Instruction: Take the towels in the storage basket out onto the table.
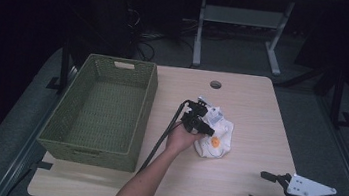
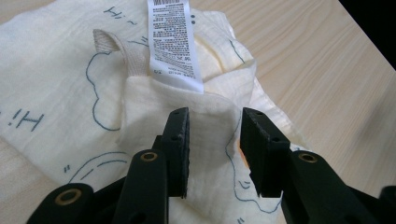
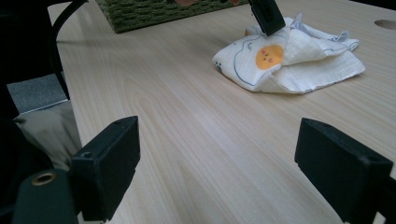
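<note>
Fingers perhaps pinching cloth.

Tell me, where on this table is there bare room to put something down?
Free: the table between the cloth and the right gripper, and the far strip around the hole. The basket is empty too. Crowded: the middle, where the left gripper meets the cloth.

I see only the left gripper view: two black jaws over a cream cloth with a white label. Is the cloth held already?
Observer: Not clearly. In the right gripper view the left claw presses its tip on the folded cloth.
Operator: Where is the other claw?
Observer: The right claw hangs wide open near the table's front right corner, apart from the cloth.
Operator: Is some container near?
Observer: Yes, a green woven basket stands left of the cloth.
</note>
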A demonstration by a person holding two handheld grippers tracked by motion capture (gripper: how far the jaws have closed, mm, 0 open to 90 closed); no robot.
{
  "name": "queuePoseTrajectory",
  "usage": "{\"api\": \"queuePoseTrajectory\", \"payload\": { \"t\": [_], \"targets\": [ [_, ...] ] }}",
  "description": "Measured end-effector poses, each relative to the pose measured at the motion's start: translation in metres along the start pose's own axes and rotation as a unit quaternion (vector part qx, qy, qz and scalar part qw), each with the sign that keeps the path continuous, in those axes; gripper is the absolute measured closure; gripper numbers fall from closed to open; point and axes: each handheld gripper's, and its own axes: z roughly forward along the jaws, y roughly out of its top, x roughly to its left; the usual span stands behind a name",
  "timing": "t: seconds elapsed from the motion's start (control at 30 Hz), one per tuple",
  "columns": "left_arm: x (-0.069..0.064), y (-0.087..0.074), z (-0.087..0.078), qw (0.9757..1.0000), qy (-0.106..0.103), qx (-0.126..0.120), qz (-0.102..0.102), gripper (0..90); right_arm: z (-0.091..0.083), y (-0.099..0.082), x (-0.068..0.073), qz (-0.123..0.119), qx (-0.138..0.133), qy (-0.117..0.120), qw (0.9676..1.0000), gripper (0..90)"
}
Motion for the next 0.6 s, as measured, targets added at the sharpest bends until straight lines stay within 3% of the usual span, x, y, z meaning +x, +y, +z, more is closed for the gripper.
{"api": "queuePoseTrajectory", "payload": {
  "t": [0.6],
  "targets": [
    [0.002, -0.013, -0.024, 0.9992, -0.004, -0.040, -0.005, 53.7, 0.002, -0.001, 0.001, 0.002, 0.005, -0.003, 1.0000, 13.8]
  ]
}}
